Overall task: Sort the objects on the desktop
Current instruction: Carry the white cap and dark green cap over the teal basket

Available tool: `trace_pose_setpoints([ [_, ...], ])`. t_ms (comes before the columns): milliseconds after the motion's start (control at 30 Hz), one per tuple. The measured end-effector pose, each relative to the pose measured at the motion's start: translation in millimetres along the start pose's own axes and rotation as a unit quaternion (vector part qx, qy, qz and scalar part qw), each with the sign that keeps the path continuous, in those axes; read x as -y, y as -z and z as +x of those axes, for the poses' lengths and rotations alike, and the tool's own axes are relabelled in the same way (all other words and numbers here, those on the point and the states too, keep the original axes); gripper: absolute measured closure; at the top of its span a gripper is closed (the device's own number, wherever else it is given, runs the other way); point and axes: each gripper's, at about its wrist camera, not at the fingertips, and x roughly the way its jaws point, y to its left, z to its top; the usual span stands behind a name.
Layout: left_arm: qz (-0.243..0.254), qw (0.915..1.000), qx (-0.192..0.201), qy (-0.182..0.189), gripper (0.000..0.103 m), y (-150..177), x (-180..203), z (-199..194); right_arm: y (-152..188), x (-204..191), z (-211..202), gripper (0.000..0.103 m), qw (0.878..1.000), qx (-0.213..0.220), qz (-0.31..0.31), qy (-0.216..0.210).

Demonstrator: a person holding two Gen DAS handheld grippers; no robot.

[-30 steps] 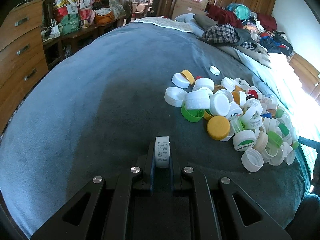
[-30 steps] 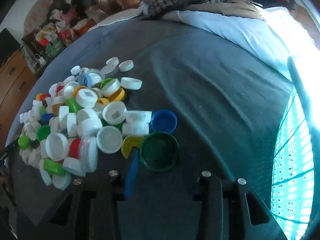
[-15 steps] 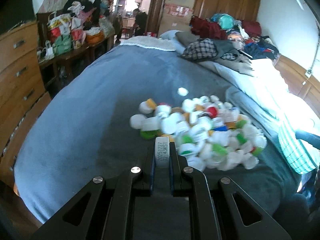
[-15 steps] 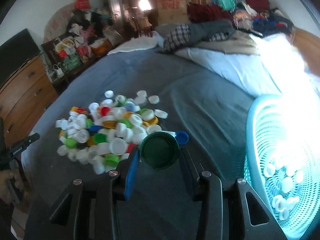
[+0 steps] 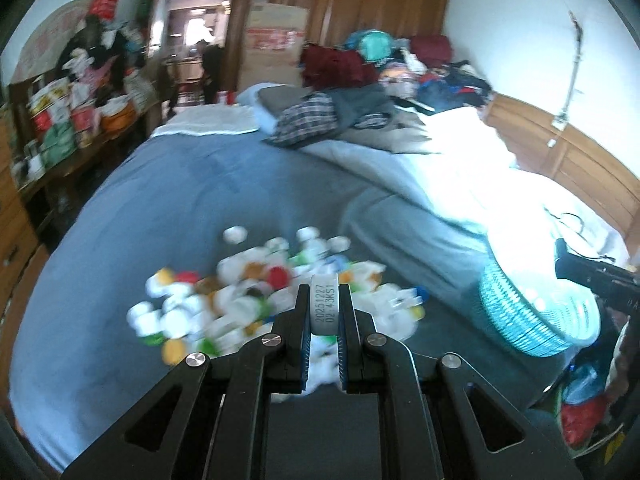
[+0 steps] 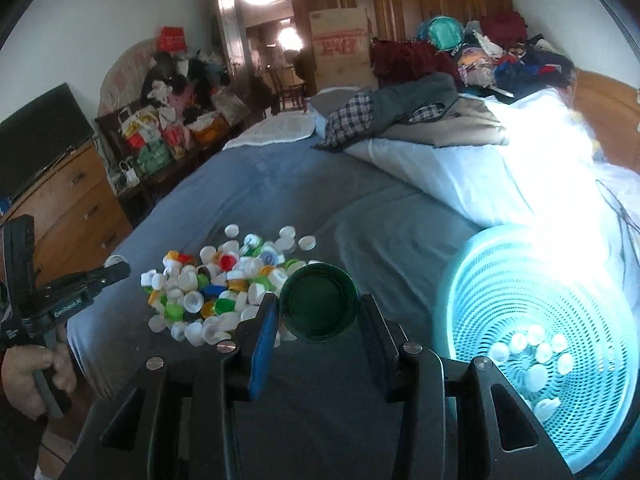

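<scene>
1. Left gripper [image 5: 324,312]: its fingers are pinching a white cap [image 5: 324,305] held on edge, with printed date digits running along the rim. It's clamped tight on both sides.
2. Right gripper [image 6: 318,322]: its fingers are pinching a dark green cap [image 6: 319,307], hollow side facing the camera. The left finger has a blue pad [image 6: 262,344].
3. Just past both sets of fingers, down on the grey-blue bed [image 6: 280,184], sits the pile of caps [image 6: 224,284]: mostly white, plus green, yellow, orange, red and blue ones. It's pretty blurry in the left wrist view.
4. To the right of the right fingers there's a light blue mesh basket [image 6: 532,280] with a handful of white caps in the bottom. In the left view the same basket is off to the right of the fingers.
5. Far left of the right fingers you can see a hand [image 6: 28,376] gripping the left tool's handle.
6. Beyond the caps: rumpled bedding and clothes [image 6: 400,112].
</scene>
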Motion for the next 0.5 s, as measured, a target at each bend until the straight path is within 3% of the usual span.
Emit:
trace_pose_setpoints([
  [267, 0.047, 0.9974, -0.003, 0.055, 0.095, -31, 84, 25, -8, 36, -24, 0.059, 1.000, 0.015, 0.020, 0.012],
  [500, 0.096, 0.9899, -0.021, 0.102, 0.095, -55, 167, 52, -13, 84, -40, 0.059, 0.998, 0.017, 0.056, 0.018],
])
